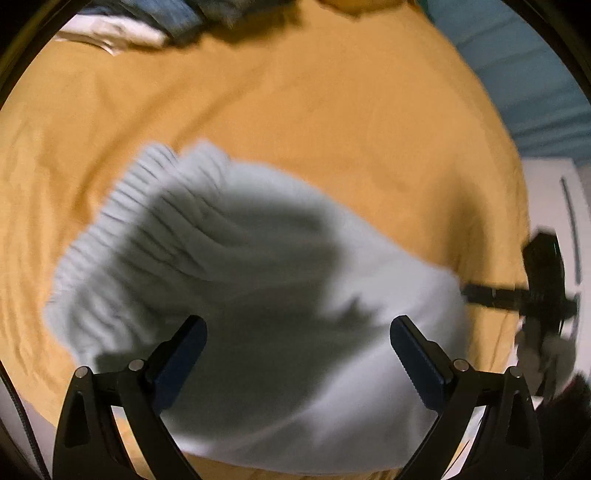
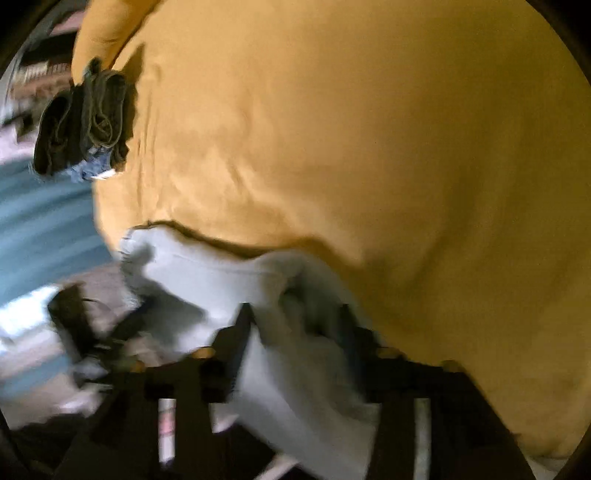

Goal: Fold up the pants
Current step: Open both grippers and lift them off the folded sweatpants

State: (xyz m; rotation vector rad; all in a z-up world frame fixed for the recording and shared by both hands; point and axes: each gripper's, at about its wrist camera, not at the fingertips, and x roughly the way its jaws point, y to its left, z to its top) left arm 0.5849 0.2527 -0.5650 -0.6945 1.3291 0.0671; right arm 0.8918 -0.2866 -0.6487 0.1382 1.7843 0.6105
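1. We see a bed covered by a mustard-yellow sheet (image 1: 332, 110), our landmark.
2. At the sheet's far left edge in the left wrist view lie a white folded cloth (image 1: 118, 33) and blue denim (image 1: 173, 18).
3. A dark green bundled garment (image 2: 85, 118) sits at the sheet's left edge in the right wrist view.
4. Teal floor (image 2: 40, 218) lies beyond that edge.

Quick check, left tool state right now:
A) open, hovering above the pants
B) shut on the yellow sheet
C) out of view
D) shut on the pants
A: in the left wrist view the left tool has its two fingers spread wide apart with nothing between them, and the light grey pants lie below on the yellow sheet.
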